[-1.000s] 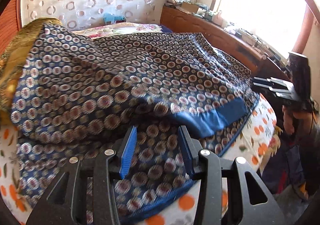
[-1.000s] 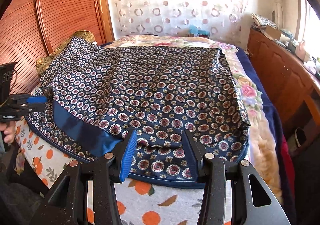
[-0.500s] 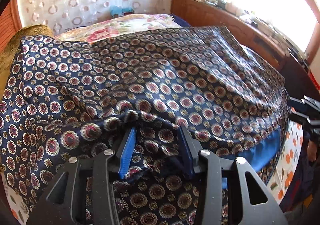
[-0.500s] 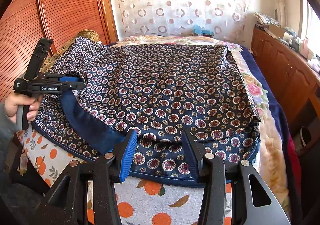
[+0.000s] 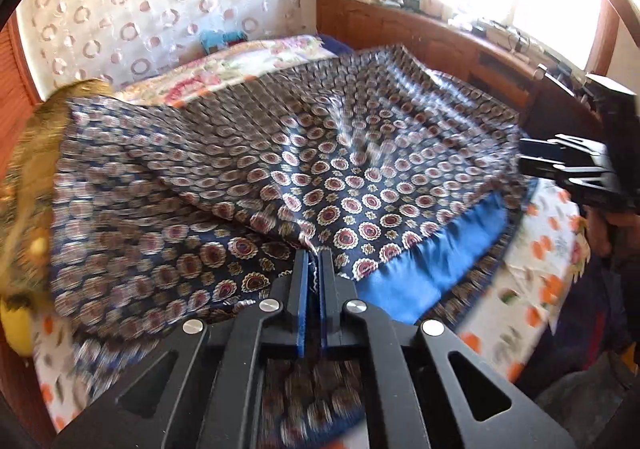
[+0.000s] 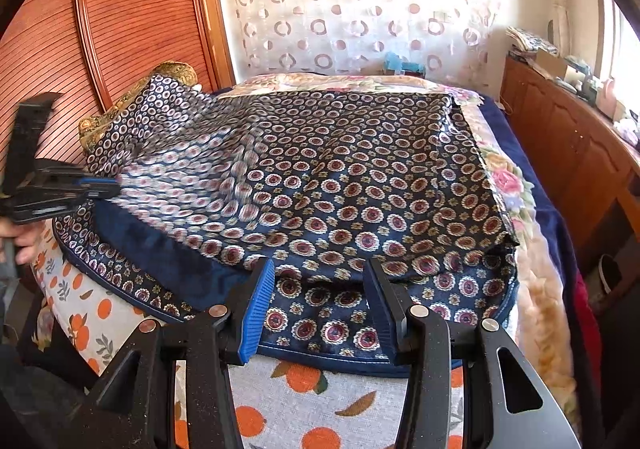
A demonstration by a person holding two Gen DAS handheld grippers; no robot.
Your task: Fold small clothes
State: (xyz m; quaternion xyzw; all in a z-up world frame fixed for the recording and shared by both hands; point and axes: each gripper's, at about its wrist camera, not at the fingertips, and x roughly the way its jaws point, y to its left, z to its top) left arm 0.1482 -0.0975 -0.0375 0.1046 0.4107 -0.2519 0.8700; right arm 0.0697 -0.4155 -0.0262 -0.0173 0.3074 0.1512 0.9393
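- Pinching the patterned cloth (image 5: pixel 360 185) now, the left claw (image 5: pixel 314 269) has its blue pads pressed together on a fold of the fabric near the plain blue hem band (image 5: pixel 432 261); a second ago those pads stood spread above the cloth with nothing between them.
- The fabric rises in a ridge toward the pinch point, and motion blur runs across its left half in both views, which suggests that the grabbed layer is being lifted off the bed (image 6: pixel 280 389).
- The right claw (image 6: pixel 320 297) is unchanged: its pads stay spread, straddling the near edge of the cloth without pressing on it, so it holds nothing.
- The cloth itself lies spread over the bed, its upper layer already doubled back so that the blue band shows along the near left side, with the orange-print sheet (image 6: pixel 328 401) bare below its edge.
- Judging by this, the fold has begun on one side only; the right claw probably needs its own grip on the near edge before the layer can be carried over evenly.
- A risk: a one-sided pull may drag the lower layer askew.
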